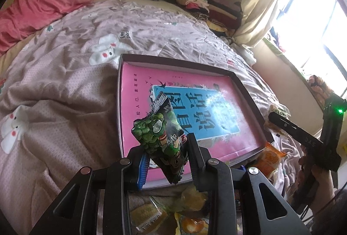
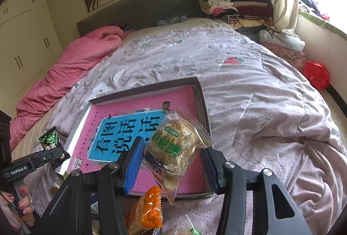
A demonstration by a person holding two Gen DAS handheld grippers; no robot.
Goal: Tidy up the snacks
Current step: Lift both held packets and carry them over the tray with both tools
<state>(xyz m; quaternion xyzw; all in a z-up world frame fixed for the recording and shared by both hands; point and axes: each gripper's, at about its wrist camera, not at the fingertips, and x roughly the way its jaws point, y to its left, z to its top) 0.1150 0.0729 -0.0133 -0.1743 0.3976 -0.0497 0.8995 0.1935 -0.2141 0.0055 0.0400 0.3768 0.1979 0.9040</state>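
Observation:
My left gripper (image 1: 166,157) is shut on a green-and-black snack packet (image 1: 161,137), held over the near edge of a shallow dark box (image 1: 245,87) lined with a pink-and-blue sheet. My right gripper (image 2: 173,161) is shut on a clear packet with a brown cake and green lettering (image 2: 173,148), above the same box (image 2: 201,92). In the right wrist view the green packet (image 2: 51,139) shows at the far left in the left gripper (image 2: 46,153). An orange packet (image 2: 147,211) lies on the quilt just below the box. More wrapped snacks (image 1: 147,215) lie under the left gripper.
The box rests on a pale patterned quilt (image 2: 249,87) over a bed. A pink duvet (image 2: 71,66) lies at the left, folded clothes (image 2: 234,3) at the headboard corner, a curtain and bright window (image 1: 314,18) to the right. A hand (image 2: 21,200) grips the left tool's handle.

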